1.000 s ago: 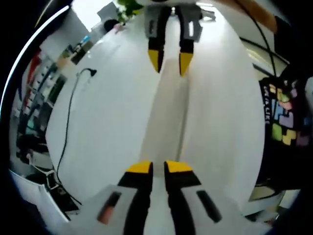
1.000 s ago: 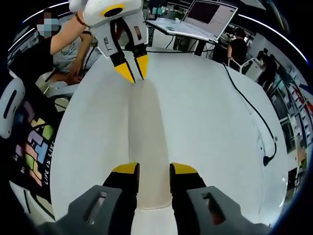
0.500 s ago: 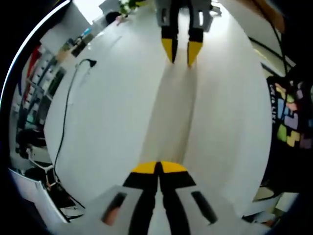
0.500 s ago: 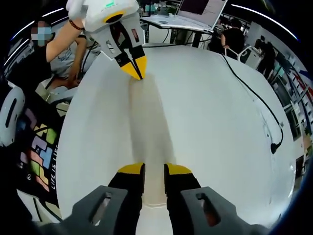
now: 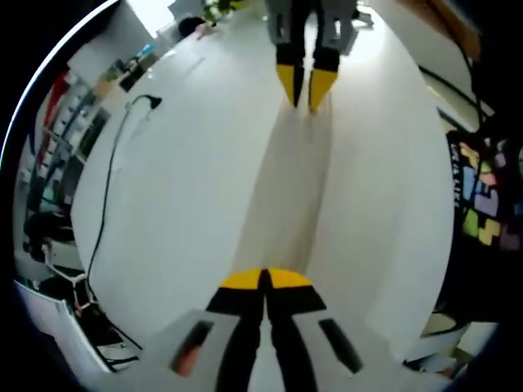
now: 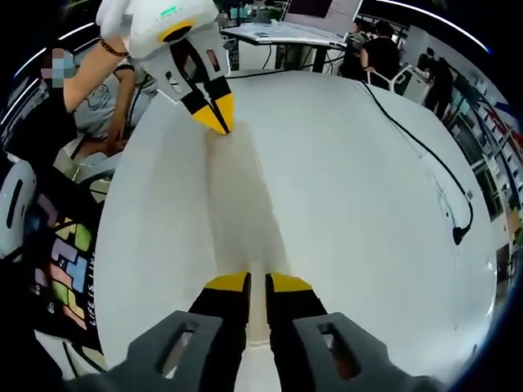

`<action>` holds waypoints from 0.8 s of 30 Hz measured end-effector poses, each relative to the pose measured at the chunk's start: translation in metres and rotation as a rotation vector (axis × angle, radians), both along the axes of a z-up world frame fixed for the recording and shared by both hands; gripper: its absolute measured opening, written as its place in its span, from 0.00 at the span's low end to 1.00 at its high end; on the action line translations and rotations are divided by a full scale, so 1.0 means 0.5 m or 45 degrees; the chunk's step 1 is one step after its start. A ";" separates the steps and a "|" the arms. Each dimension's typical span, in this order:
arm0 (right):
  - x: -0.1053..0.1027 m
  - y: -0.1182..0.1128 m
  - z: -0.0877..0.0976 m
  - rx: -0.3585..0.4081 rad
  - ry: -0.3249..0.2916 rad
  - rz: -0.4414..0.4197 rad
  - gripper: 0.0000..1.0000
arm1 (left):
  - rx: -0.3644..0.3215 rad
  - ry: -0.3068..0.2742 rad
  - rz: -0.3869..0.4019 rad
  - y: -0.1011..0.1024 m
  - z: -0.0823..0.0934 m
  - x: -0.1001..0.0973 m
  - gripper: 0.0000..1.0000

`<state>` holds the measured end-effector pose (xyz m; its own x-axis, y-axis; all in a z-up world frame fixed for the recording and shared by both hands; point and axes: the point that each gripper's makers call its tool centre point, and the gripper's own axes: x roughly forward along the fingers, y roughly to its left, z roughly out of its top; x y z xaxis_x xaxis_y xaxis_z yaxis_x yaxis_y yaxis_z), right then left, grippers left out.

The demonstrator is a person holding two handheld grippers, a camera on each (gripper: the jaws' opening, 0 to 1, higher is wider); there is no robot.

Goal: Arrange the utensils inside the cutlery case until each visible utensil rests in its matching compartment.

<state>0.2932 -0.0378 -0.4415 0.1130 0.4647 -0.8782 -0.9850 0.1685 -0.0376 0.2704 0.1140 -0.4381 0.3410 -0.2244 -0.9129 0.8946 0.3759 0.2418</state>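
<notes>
Long narrow off-white case (image 5: 286, 188) lying flat on round white table (image 5: 180, 163), stretched between the two claws. No utensils or compartments to be made out on it.

Left gripper view: left gripper (image 5: 265, 279) at near end of case, yellow tips pressed together with no gap; whether pinching the case's edge, impossible to tell. Right gripper (image 5: 306, 86) at far end, tips apart by a thin slit.

Right gripper view: right gripper (image 6: 257, 282) over its end of case (image 6: 241, 212), jaws parted by a narrow slit with pale surface showing between; contact with case unclear. Left gripper (image 6: 216, 118) at far end, tips together.

Dark cloth with coloured block shapes (image 6: 69, 269) beside table, white lettering along its edge too blurred to read. Thin black cable (image 6: 433, 163) trailing across tabletop (image 6: 351, 204).

Against a second ago: left jaws gone from parted to shut; right jaws' gap narrowed. Case in the same place on table.
</notes>
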 end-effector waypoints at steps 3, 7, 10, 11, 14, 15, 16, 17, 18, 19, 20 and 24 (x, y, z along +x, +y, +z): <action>0.001 0.000 0.002 -0.005 0.005 -0.002 0.00 | 0.080 0.022 -0.006 0.010 -0.006 0.000 0.00; -0.001 0.001 0.001 -0.044 -0.011 0.002 0.00 | 0.061 0.095 0.001 0.004 -0.025 0.010 0.00; 0.000 0.002 0.001 -0.103 -0.025 0.005 0.00 | 0.041 0.134 0.026 0.003 -0.025 0.010 0.00; -0.001 0.001 0.001 -0.126 -0.034 0.011 0.00 | 0.044 0.134 0.025 0.001 -0.027 0.010 0.00; -0.001 0.001 0.001 -0.161 -0.045 0.007 0.00 | 0.084 0.122 0.014 -0.004 -0.026 0.006 0.00; 0.000 0.001 0.001 -0.171 -0.049 0.009 0.00 | 0.099 0.122 0.009 -0.006 -0.027 0.006 0.00; 0.001 0.000 0.001 -0.178 -0.048 0.001 0.00 | 0.112 0.126 0.007 -0.007 -0.024 0.006 0.00; 0.001 -0.002 0.001 -0.182 -0.046 -0.007 0.00 | 0.127 0.135 0.007 -0.009 -0.026 0.008 0.00; 0.001 -0.003 0.001 -0.184 -0.046 -0.009 0.00 | 0.146 0.143 0.008 -0.010 -0.023 0.008 0.00; 0.000 -0.003 0.001 -0.183 -0.045 -0.015 0.00 | 0.157 0.148 0.006 -0.011 -0.023 0.008 0.00; 0.000 -0.004 0.001 -0.181 -0.045 -0.020 0.00 | 0.164 0.153 0.006 -0.011 -0.021 0.008 0.00; -0.002 -0.006 0.002 -0.133 -0.112 -0.006 0.00 | 0.204 0.135 -0.021 -0.012 -0.017 0.003 0.00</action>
